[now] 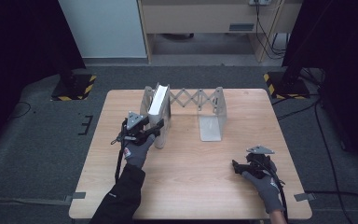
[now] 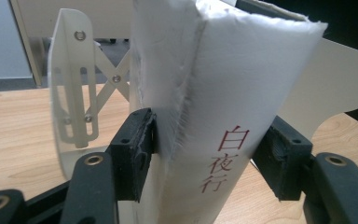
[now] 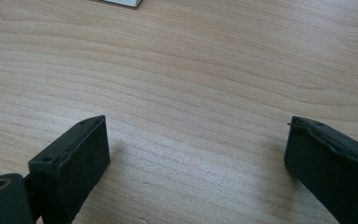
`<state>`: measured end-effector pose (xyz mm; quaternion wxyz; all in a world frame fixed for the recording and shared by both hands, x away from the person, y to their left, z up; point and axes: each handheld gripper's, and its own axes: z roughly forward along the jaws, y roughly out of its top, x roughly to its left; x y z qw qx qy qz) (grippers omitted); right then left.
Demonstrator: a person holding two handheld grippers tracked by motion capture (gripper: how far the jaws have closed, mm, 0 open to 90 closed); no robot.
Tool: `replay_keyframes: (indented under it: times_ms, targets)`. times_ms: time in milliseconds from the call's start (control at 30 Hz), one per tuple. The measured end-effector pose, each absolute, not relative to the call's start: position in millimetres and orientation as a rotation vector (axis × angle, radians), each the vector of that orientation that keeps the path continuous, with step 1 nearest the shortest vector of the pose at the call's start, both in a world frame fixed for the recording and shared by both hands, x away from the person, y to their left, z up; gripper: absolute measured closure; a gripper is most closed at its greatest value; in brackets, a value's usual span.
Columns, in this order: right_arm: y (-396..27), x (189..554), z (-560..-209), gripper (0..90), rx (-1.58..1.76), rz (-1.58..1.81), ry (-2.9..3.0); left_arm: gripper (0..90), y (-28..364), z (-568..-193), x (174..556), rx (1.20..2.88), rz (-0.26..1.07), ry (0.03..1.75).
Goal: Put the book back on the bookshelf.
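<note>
A thick white book (image 2: 223, 93) with frayed paper edges and red characters on its spine stands upright at centre frame in a cream metal expanding rack (image 1: 186, 105). The left gripper (image 2: 209, 154) clamps its matte black pads on it. At lower right, the right gripper (image 1: 237, 167) rests open on the pale wood-grain table (image 1: 191, 158); grey carpet lies around.

Left gripper (image 1: 154, 129) closed on something — right gripper (image 1: 237, 166) low, jaws wide apart.
</note>
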<state>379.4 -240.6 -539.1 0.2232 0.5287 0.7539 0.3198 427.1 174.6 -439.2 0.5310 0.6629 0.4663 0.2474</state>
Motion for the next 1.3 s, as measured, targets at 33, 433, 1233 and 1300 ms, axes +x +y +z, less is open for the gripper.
replay_keyframes:
  times_ms: [33,433,1233,1300]
  targets:
    - [-240,379,-539,6.9,1.461,0.882,2.079,40.2,173,-439,428,1.584,0.590,1.111]
    - [-240,379,-539,6.9,1.464,0.884,2.083,36.3,157,-442,443,1.580,0.632,1.095]
    - [-240,379,-539,6.8,1.464,0.885,2.083,25.1,165,-437,435,1.635,0.628,1.043]
    - [-240,379,-539,6.8,1.464,0.885,2.083,24.4,170,-439,424,1.656,0.616,1.042]
